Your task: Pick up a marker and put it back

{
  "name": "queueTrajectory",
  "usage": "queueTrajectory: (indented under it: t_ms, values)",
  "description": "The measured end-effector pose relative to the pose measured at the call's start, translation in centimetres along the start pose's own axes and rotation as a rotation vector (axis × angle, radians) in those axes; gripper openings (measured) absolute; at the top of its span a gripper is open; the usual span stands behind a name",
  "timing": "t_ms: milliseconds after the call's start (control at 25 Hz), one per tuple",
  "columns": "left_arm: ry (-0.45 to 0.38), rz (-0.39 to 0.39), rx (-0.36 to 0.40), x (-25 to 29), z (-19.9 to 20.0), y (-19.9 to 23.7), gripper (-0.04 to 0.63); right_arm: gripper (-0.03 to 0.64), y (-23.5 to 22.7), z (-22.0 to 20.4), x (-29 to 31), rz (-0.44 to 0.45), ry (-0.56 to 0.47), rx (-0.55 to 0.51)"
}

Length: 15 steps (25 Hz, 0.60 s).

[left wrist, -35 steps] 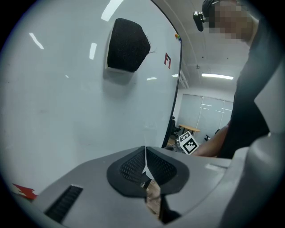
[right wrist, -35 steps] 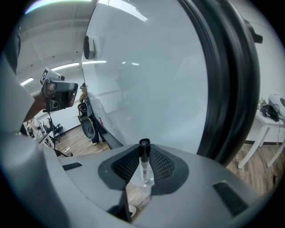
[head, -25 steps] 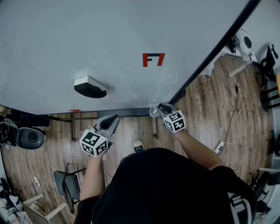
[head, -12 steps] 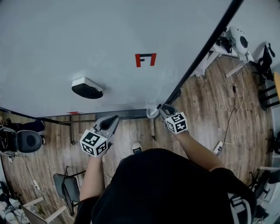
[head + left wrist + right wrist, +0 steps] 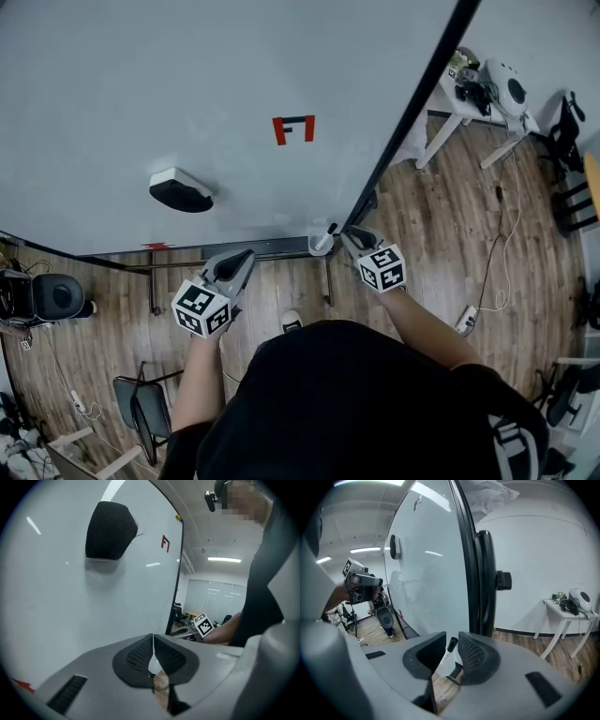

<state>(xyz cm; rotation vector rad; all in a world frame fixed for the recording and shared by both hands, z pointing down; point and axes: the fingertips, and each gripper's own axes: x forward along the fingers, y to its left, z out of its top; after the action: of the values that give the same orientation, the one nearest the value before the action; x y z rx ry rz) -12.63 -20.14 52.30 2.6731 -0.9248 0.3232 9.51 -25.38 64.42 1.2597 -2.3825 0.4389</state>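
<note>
Marker (image 5: 448, 651) sits tilted, cap up, in the gap of our right gripper (image 5: 452, 638), just ahead of its tips, at the end of the whiteboard tray (image 5: 272, 247). Jaws closing, pads not visibly pressing on it. Left gripper (image 5: 153, 649) pinched together, empty. Risk, we reckon: closing pads clip the cap and knock the marker off the tray end

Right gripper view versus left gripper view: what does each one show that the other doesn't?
Only the right gripper view: a marker between the right gripper's closing jaws, not yet pinched, and a white side table. Only the left gripper view: the left gripper's jaws pressed together, empty. Both: the whiteboard and its black eraser.
</note>
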Motion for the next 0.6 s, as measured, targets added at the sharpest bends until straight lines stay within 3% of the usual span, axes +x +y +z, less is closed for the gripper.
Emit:
queueTrajectory:
  t_ms: [600]
  values:
    - [-0.021,0.014,0.008,0.1,0.6,-2.3,0.018,0.017,1.4,5.3,-3.8,0.063,-0.12,-0.014]
